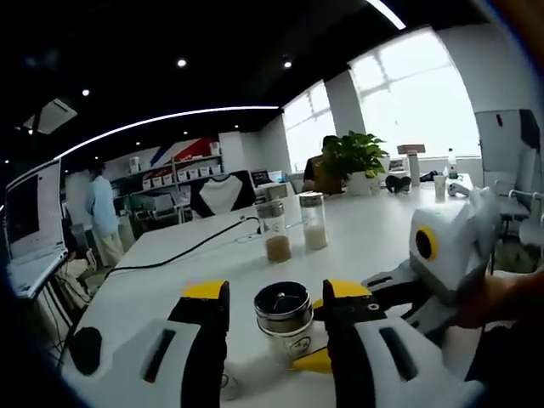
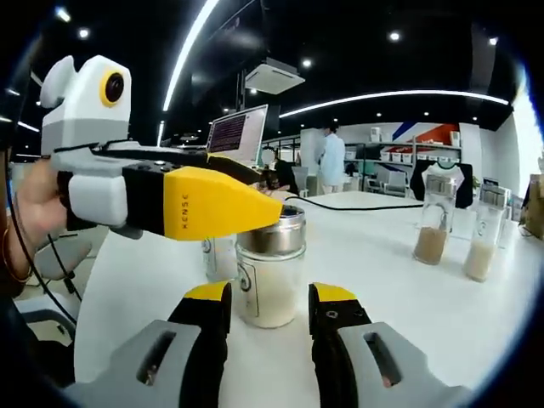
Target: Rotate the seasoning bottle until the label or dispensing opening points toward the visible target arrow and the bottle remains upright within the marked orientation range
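The seasoning bottle [image 1: 284,316] stands upright on the white table [image 1: 357,229]; it is clear glass with a steel grinder lid and pale contents. My left gripper [image 1: 274,297] is open, its yellow-tipped jaws on either side of the lid with a gap on the left. In the right gripper view the bottle [image 2: 270,280] sits between the jaws of my right gripper [image 2: 270,293], which press close on its body. The left gripper [image 2: 212,204] reaches in from the left at lid height. The right gripper [image 1: 425,255] enters the left gripper view from the right.
Two glass jars, one with brown contents [image 1: 276,231] [image 2: 431,225] and one with pale contents [image 1: 314,221] [image 2: 482,242], stand farther along the table. A black cable [image 1: 187,251] crosses it. A potted plant [image 1: 353,157], a laptop [image 2: 238,134] and a standing person [image 2: 330,161] are beyond.
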